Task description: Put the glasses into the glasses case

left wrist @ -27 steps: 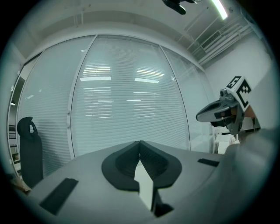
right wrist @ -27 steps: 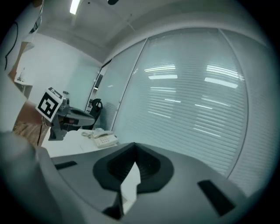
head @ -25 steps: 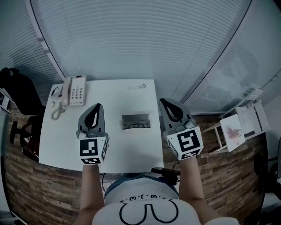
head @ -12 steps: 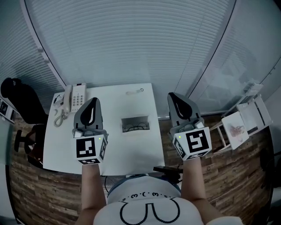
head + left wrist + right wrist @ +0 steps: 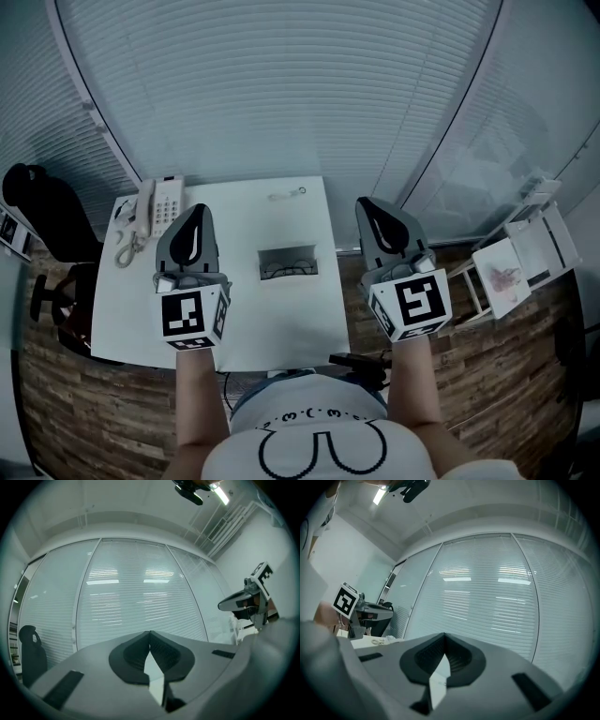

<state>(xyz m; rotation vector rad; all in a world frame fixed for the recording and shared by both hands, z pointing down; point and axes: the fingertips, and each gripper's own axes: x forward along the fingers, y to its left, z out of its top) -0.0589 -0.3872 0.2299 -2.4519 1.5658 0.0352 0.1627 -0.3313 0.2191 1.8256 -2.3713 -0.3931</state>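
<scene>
"Grey fingers (image 5: pixel 133 658) on both tools: how do they stand?"

"Clenched tip to tip on the left gripper (image 5: pixel 149 632) and the right gripper (image 5: pixel 443 634) alike. Nothing is between them and they touch nothing."

"Where are they?"

"Held above the white bench (image 5: pixel 281 319), the left gripper to the left of the glasses case (image 5: pixel 289 251), the right gripper to its right."

"And the glasses (image 5: pixel 286 272)?"

"Thin dark frames lying inside the case, which is an open pale rectangle on the bench. They are too small to tell more. A telephone (image 5: pixel 159 202) sits well to the case's left."
</scene>
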